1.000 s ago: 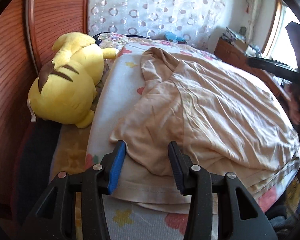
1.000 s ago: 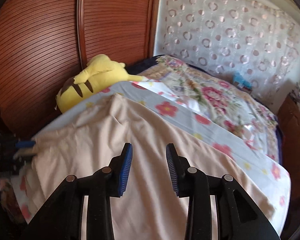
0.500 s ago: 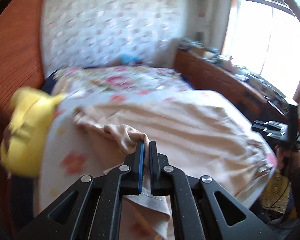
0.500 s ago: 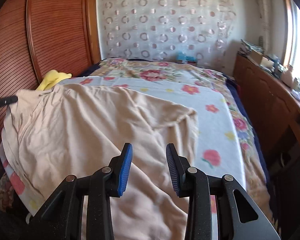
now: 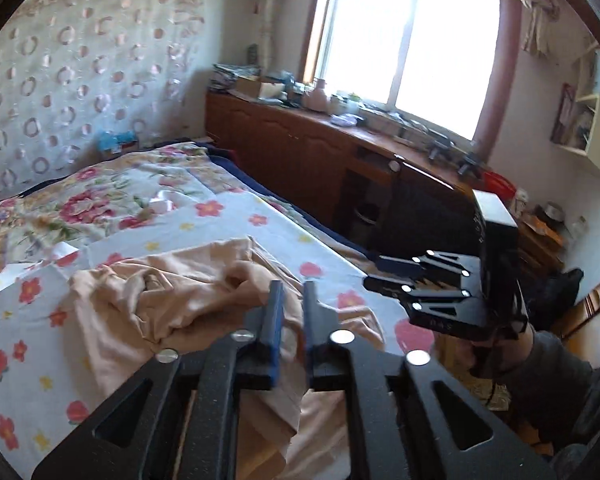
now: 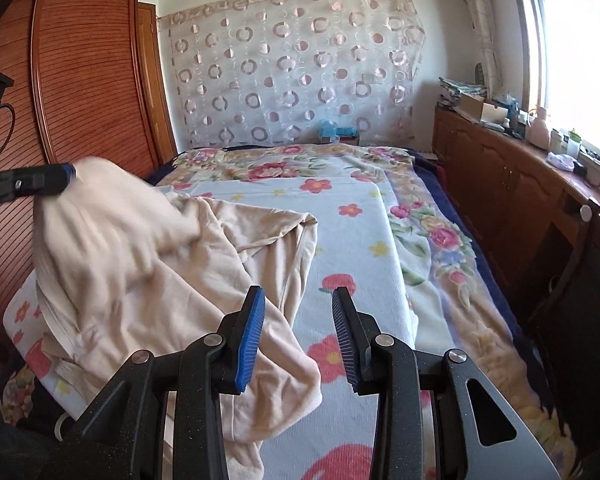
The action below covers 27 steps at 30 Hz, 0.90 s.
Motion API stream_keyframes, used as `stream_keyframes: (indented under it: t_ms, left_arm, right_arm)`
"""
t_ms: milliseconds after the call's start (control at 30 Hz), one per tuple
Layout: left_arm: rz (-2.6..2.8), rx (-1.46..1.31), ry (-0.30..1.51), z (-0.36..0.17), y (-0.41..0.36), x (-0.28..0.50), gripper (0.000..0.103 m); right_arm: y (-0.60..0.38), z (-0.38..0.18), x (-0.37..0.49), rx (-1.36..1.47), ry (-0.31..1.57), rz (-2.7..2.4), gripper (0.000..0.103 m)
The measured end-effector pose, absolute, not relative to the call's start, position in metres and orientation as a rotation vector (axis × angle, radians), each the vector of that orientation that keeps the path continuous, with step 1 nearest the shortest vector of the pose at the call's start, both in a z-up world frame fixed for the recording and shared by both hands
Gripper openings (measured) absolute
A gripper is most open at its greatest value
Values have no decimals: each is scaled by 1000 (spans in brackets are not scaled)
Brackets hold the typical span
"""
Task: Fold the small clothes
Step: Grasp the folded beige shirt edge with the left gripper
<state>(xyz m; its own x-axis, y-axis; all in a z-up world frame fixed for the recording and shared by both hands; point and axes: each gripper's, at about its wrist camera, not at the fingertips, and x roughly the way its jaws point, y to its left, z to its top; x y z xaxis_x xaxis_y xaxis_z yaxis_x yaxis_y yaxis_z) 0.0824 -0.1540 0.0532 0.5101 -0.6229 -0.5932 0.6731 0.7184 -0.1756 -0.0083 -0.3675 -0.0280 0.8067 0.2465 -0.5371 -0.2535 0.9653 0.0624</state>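
Observation:
A beige garment (image 6: 148, 276) lies crumpled on the flowered bed (image 6: 360, 248). My left gripper (image 5: 290, 300) is shut on a fold of the beige garment (image 5: 172, 300) and holds it lifted above the bed; the cloth hangs down between its blue pads. In the right wrist view the left gripper (image 6: 66, 170) shows at the left with the cloth draped from it. My right gripper (image 6: 298, 320) is open and empty above the garment's near edge. It also shows in the left wrist view (image 5: 374, 276) at the right.
A wooden wardrobe (image 6: 80, 92) stands left of the bed. A long wooden cabinet (image 6: 520, 184) with clutter runs under the window (image 5: 408, 40) on the right. A patterned curtain (image 6: 296, 68) hangs at the bed's head.
My left gripper closed on the garment's left edge, then lifted and carried it rightward across the bed, bunching the cloth. My right gripper stayed open and swung right.

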Motion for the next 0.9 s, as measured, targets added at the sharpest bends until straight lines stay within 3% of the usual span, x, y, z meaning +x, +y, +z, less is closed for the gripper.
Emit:
stream_keyframes:
  t_ms: [67, 100, 600, 900]
  left_arm:
    - [-768, 96, 685, 49, -149, 81, 37]
    - [-746, 99, 693, 48, -148, 80, 38]
    - [-406, 14, 706, 1, -14, 74, 41]
    - [-346, -23, 690, -14, 13, 69, 41]
  right_arm:
    - [-367, -31, -9, -9, 579, 266, 36]
    - [-366, -30, -4, -6, 585, 268, 36]
    - [-284, -19, 41, -91, 584, 441, 36]
    - [-215, -13, 117, -166, 680, 559, 36]
